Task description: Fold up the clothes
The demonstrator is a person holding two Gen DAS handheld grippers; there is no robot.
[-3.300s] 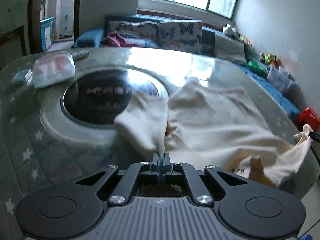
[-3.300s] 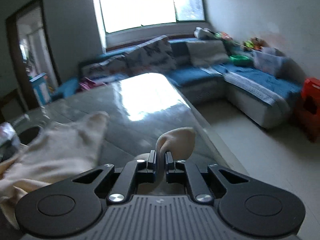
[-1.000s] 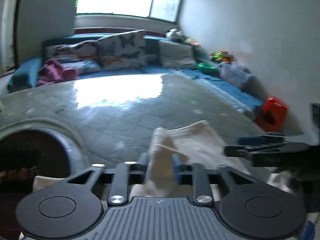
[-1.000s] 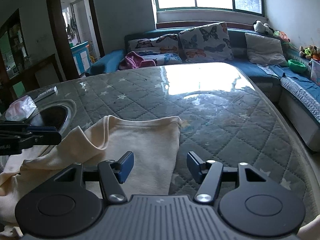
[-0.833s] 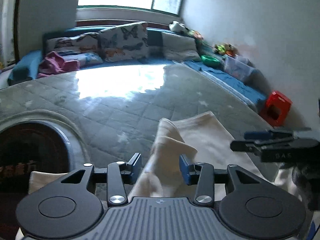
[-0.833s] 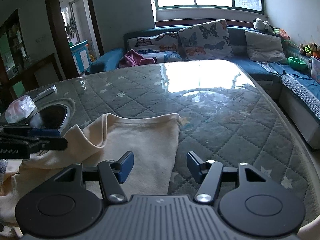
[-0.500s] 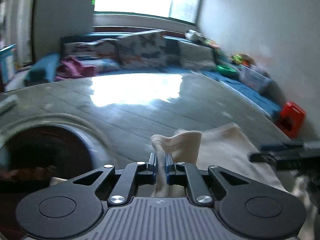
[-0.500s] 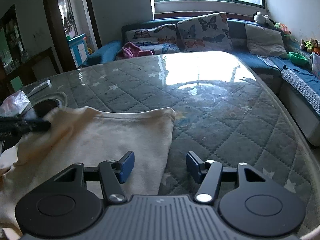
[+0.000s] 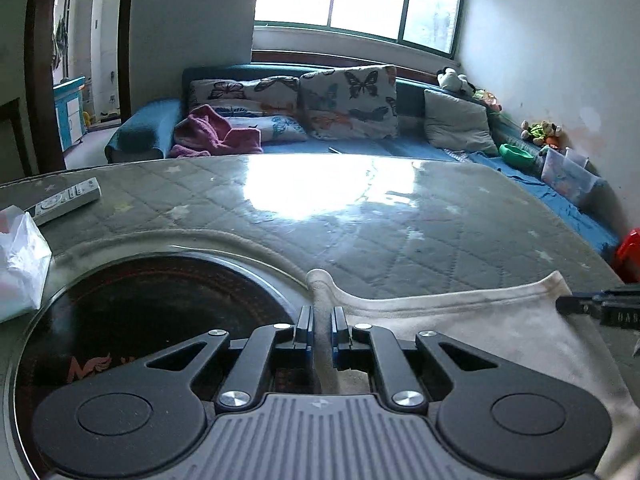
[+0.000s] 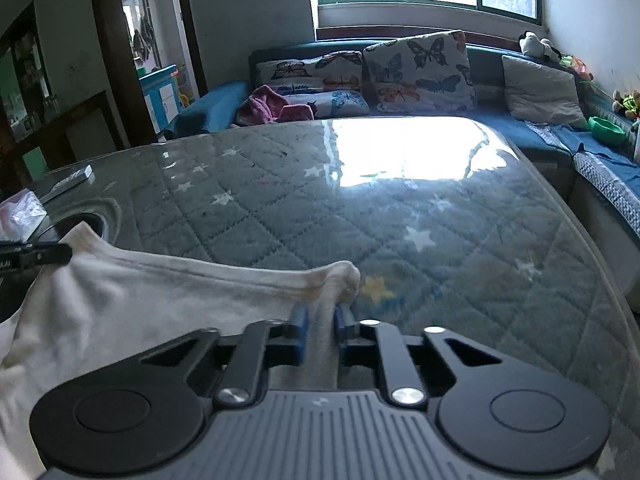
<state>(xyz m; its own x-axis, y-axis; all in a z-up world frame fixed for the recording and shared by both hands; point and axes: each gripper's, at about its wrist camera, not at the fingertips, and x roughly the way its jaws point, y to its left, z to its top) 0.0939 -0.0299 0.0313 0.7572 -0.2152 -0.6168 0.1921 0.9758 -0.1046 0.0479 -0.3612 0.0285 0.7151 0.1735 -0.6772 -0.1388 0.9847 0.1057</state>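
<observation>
The left tongs [image 9: 322, 330] are now pressed together on one corner of the cream garment [image 9: 460, 320], the cloth rising between their blue pads; a second ago they stood spread around that fold. That corner sits over the rim of the dark round glass plate [image 9: 140, 312] set into the bench [image 9: 360, 216]. Further left lie a white plastic bag [image 9: 20, 264] and a remote control [image 9: 66, 200], both well clear of the cloth.

Moving right, the hem of the garment now runs nearly taut and straight across the quilted star-patterned bench cover, where half a second ago it lay slack. At its far end the right tongs [image 10: 320, 330] have just been closing and now pinch the other corner, cloth bunched between the pads; a moment earlier they hovered spread above the flat fabric. The tip of each tool shows in the other's view, at the edge of the garment.

I judge that both corners of one edge are secured, so the garment is ready to be lifted or carried over for a fold; the grip looks shallow on the right, so a sharp pull could slip it
</observation>
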